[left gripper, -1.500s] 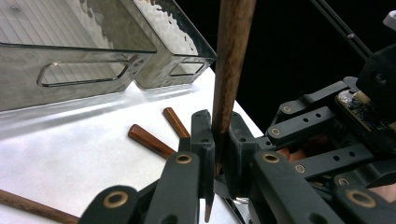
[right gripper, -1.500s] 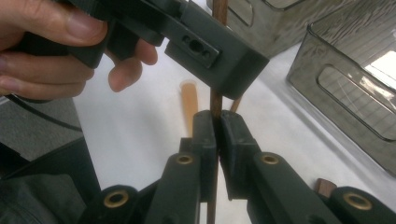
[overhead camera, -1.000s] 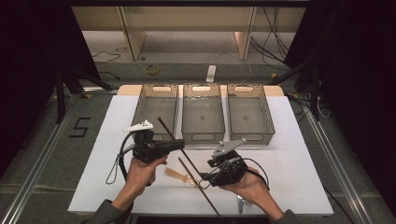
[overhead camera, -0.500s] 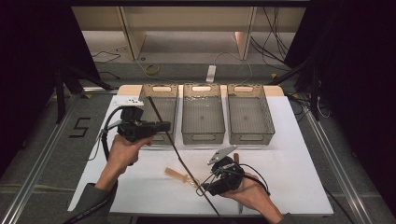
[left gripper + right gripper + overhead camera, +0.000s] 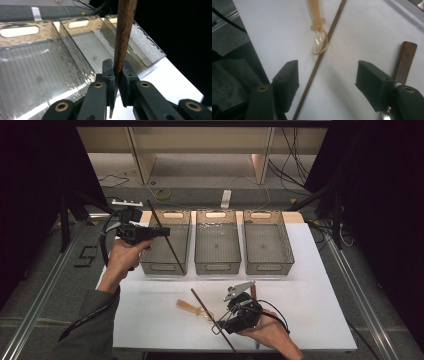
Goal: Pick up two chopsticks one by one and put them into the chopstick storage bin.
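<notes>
Left gripper view: left claw pinches a slim, round wooden chopstick; right claw spread.

Three smoky, see-through bins stand in a row on the white table. The left bin sits right under the left gripper, with the middle bin just beside it and the right bin farthest from that tool. An amber plastic spoon lies flat just ahead of the right gripper — bowl end nearer the jaws, handle pointing away. A brown wooden handle lies close beside that tool's other side. Well beyond both tools, past the bins, a white power strip and a yellow coil rest on the floor.
</notes>
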`<state>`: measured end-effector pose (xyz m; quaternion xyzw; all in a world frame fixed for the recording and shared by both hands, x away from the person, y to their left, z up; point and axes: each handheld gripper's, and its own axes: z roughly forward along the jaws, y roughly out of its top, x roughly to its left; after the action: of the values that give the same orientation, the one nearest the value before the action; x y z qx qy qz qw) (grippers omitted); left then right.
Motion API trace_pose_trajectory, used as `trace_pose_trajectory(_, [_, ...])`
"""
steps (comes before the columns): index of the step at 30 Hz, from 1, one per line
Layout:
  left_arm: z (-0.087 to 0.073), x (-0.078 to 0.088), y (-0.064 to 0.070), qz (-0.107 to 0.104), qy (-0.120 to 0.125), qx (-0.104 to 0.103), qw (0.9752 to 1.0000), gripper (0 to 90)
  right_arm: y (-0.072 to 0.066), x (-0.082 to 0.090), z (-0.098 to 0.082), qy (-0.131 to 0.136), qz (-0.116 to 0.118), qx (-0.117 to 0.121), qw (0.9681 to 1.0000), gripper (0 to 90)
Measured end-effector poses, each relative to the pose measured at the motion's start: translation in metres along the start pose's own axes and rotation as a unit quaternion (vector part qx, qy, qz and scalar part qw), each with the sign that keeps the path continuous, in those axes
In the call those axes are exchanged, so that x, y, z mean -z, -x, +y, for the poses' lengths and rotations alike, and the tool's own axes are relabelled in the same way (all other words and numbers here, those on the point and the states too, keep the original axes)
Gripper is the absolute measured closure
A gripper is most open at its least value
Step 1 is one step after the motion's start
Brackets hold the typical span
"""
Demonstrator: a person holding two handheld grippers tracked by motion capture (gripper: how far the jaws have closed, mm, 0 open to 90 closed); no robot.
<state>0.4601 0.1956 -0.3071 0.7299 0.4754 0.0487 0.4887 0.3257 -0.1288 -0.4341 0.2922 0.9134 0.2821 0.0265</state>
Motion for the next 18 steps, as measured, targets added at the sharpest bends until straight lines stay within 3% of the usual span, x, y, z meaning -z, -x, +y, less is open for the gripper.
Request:
trace_pose_trajectory(6, [0.014, -0.012, -0.014, 0.027, -0.006, 0.013, 0.9995, 83.7, -0.001, -0.001, -0.001, 0.002, 0.007, 0.008, 0.9999, 34.0])
trace_pose_trajectory(10, [0.021, -0.018, -0.021, 0.026, -0.009, 0.027, 0.9992, 83.7, -0.001, 0.000, -0.002, 0.004, 0.005, 0.015, 0.9999, 34.0])
trace_pose_trajectory(18, [0.031, -0.024, -0.039, 0.046, -0.018, 0.052, 0.9975, 83.6, 0.000, -0.001, -0.003, 0.003, 0.003, 0.011, 0.9999, 34.0])
